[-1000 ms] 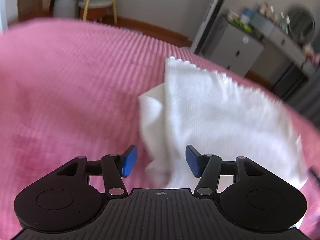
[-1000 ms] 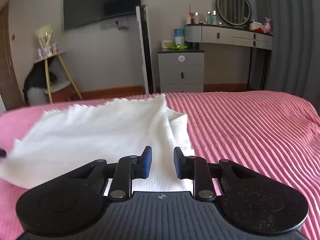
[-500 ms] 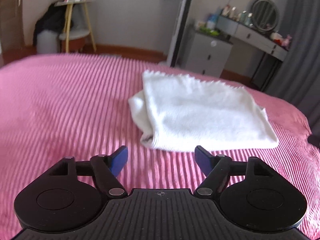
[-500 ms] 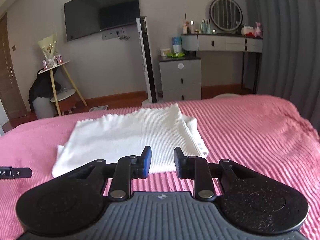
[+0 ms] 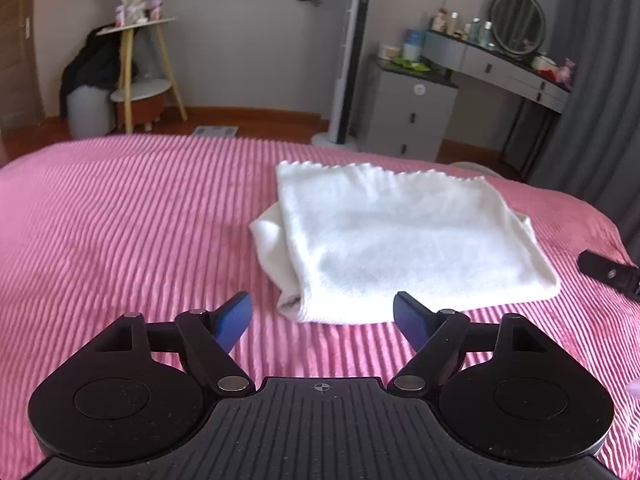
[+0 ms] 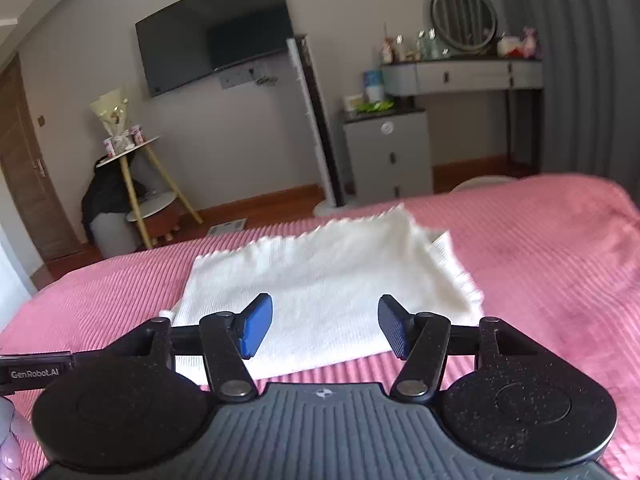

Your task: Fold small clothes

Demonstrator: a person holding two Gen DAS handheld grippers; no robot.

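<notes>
One white garment (image 5: 404, 240) lies folded on the pink bedspread (image 5: 120, 220), at twelve o'clock from both my grippers; the left gripper (image 5: 322, 322) and right gripper (image 6: 325, 326) hang spread wide and empty; I judge this fold done; next, halve it again or fetch another.

Home bedroom: bed (image 5: 120, 220), dressing table (image 6: 460, 74).
</notes>
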